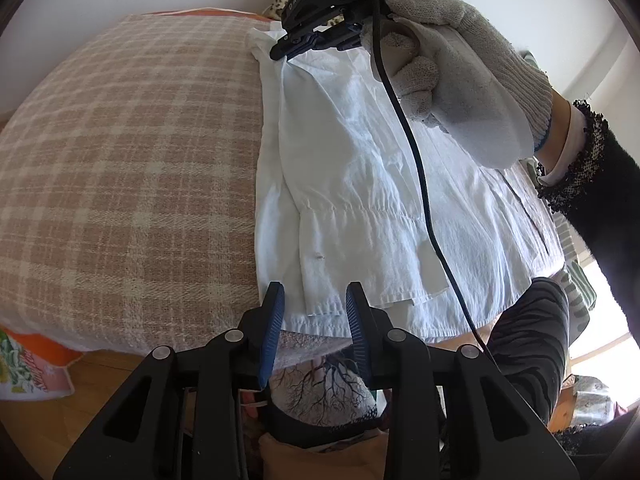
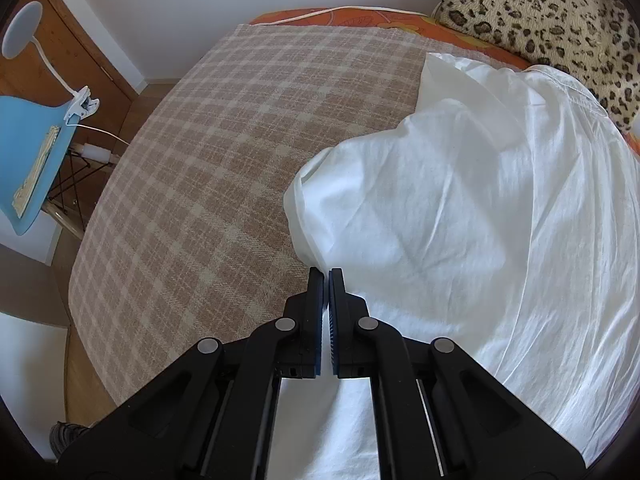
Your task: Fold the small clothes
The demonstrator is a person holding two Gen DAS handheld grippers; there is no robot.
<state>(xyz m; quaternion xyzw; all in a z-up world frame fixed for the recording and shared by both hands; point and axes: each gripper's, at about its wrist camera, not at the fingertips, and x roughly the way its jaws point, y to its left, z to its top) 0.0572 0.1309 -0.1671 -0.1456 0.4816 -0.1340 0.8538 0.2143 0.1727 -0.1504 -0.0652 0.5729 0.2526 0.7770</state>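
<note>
Found the left gripper (image 1: 314,312) nearest the lens, jaws partly open and standing either side of the bottom hem (image 1: 332,308) of the shirt (image 1: 360,184). Saw no pad pressing on cloth; nothing held. Found the right gripper (image 2: 326,276) with jaws closed together, tips resting at a rolled side fold of the same shirt. Could not tell whether a thin layer was nipped between the pads. Noted the gloved right hand (image 1: 460,72) wrapped round that tool at the far, upper end of the shirt, with a black cable (image 1: 416,152) trailing down across the cloth.

Located the shirt lying on a checked blanket (image 1: 132,160) over a bed, with a leopard-print pillow (image 2: 540,12) just beyond its far end. Observed one side already turned in over the middle, leaving a long straight fold facing the bare blanket. Saw gathered stitching across the middle and fine creases throughout.

Judged the fabric light, thin and limp: no stiffness to hold a shape, likely to sag and slide over itself when lifted. Judged breakage no concern; slipping from the pads and dragging the lower layers the main risks. Recommended gripping at the stitched hem or the far top edge, where doubled cloth gives the pads more to bite. Recommended taking both ends together and lifting only slightly.
</note>
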